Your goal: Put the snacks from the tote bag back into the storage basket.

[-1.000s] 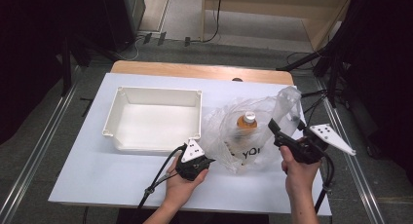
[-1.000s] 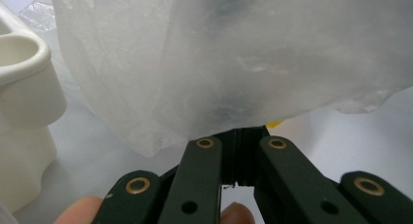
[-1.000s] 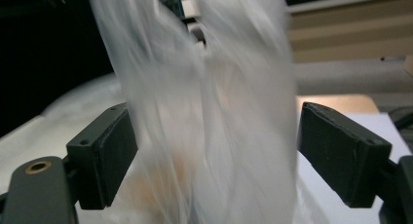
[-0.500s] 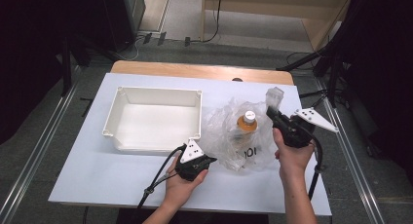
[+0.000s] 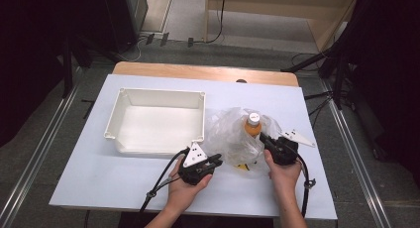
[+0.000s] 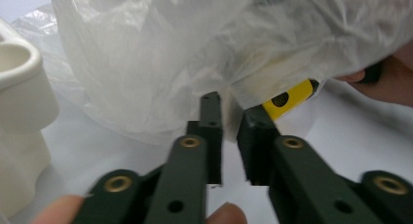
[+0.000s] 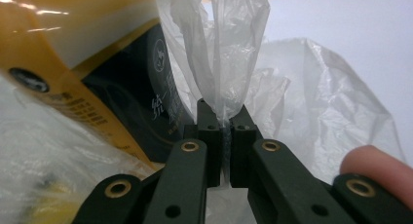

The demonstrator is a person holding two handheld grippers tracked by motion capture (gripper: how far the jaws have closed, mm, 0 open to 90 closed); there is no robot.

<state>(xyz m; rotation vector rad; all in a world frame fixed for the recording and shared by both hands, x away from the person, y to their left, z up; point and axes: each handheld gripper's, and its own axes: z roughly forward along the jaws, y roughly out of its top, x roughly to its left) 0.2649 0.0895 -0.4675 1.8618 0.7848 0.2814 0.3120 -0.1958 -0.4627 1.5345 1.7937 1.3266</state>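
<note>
White table [image 5: 99, 183] on grey floor [image 5: 44, 139] | right claw [image 7: 221, 118] pinches plastic bag [image 7: 219, 48] | left claw [image 6: 229, 112] slightly parted, opening

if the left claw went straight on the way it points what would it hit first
Most likely the plastic bag: in the left gripper view it bulges right beyond the left claw, whose jaws have just been opening. Behind the film sits the bottle, though depth is hard to judge.

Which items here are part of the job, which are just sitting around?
In the job: plastic bag, bottle inside it, right gripper pinching the bag film, left gripper at the bag's edge.
Lying about: white tray, untouched.
</note>
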